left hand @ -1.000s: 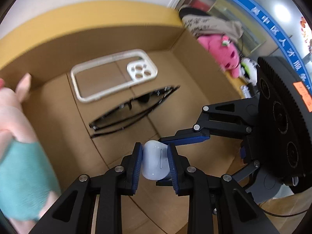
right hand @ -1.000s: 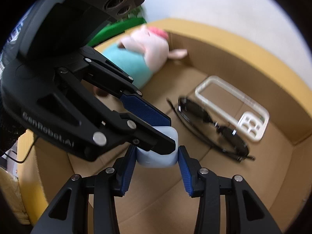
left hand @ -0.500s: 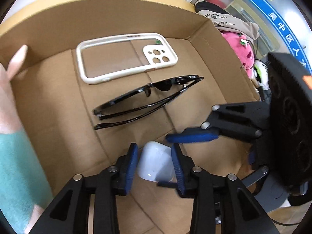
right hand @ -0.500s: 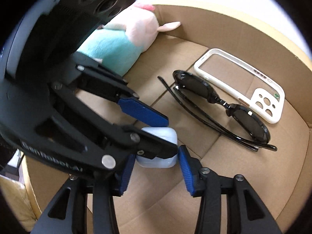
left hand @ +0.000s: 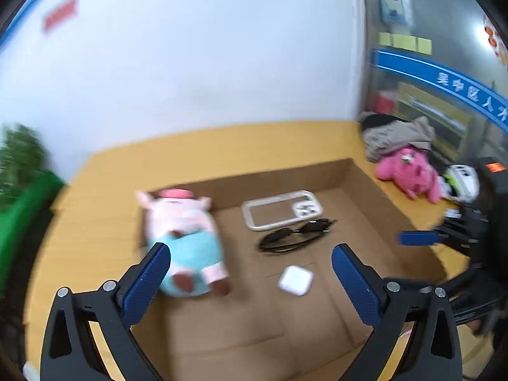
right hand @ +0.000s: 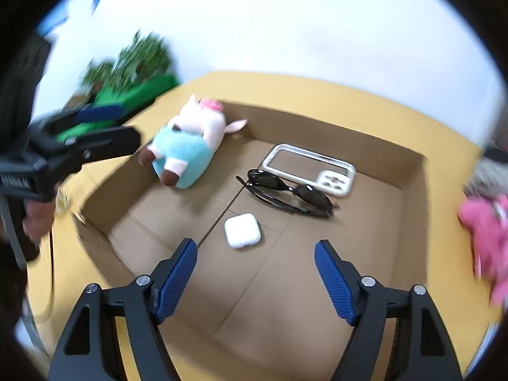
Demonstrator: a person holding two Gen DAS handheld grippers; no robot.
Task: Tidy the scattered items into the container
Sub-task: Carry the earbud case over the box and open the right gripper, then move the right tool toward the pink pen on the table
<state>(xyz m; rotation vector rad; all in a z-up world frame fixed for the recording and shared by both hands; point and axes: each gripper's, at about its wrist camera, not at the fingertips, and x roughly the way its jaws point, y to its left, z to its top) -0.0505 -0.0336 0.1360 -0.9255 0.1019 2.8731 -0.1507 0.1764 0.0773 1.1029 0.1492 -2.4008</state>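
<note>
A cardboard box (left hand: pixel 365 184) (right hand: pixel 412 184) lies open on a yellow table. On its floor lie a white earbud case (left hand: pixel 295 280) (right hand: pixel 242 230), black sunglasses (left hand: pixel 293 236) (right hand: pixel 289 192), a white phone case (left hand: pixel 281 210) (right hand: pixel 309 169) and a pink-and-teal plush pig (left hand: pixel 185 241) (right hand: pixel 187 149). My left gripper (left hand: pixel 250 270) is open and empty, raised above the box. My right gripper (right hand: pixel 255 270) is open and empty, raised above the box near the earbud case. Each gripper also shows at the edge of the other's view.
A pink plush toy (left hand: pixel 409 173) (right hand: pixel 485 231) and a heap of grey cloth (left hand: pixel 397 133) lie on the table right of the box. A green plant and green box (right hand: pixel 133 76) stand at the left by the white wall.
Both grippers held the white earbud case low in the box; they have opened, let it go onto the box floor, and pulled up and back.
</note>
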